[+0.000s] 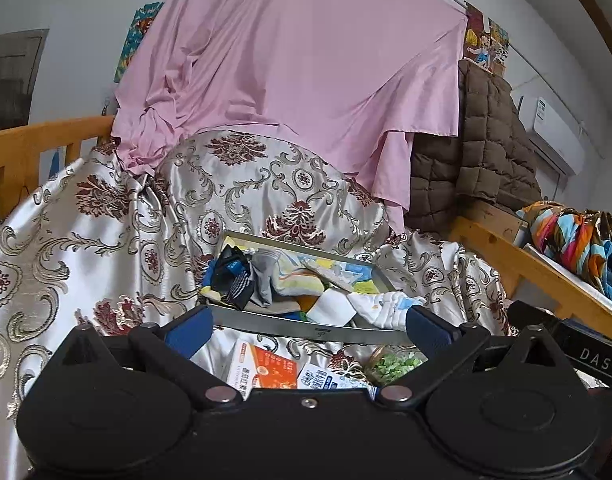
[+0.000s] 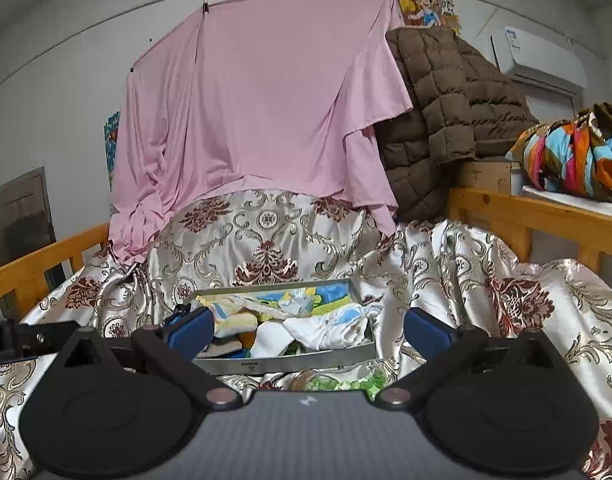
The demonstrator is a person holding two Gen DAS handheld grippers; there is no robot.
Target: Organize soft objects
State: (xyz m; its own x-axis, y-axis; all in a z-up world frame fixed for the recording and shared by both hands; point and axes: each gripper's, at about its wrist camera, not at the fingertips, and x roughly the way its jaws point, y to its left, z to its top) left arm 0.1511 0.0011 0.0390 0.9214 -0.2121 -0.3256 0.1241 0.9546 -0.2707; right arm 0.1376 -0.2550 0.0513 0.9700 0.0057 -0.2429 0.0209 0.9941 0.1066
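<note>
Left wrist view. At the far left a wooden bed rail (image 1: 33,144) is cut off by the frame edge. A damask satin cloth (image 1: 85,232) covers the bed across the lower half. A pink sheet (image 1: 289,56) hangs at upper centre and hides whatever stands behind it. At centre sits a metal tray (image 1: 306,326), its near rim bare; dark socks (image 1: 233,276) lie at its left end and pale folded cloths (image 1: 380,308) at its right end, the items between them too jumbled to name. The left gripper (image 1: 308,322) fills the bottom of the frame, blue fingers (image 1: 189,326) spread wide, nothing between them. Behind its body show cartons (image 1: 265,368) and a jar of green pieces (image 1: 398,362), both partly hidden. A brown quilted coat (image 1: 478,132) hangs at the right.

Right wrist view. The right gripper (image 2: 308,330) likewise stands wide open and empty at the bottom. The tray (image 2: 289,362) lies between its blue fingers (image 2: 426,330), piled with the pale cloths (image 2: 326,330); the tray's left end is covered by the left finger. A multicoloured bundle (image 2: 574,152) at the far right is cut off.
</note>
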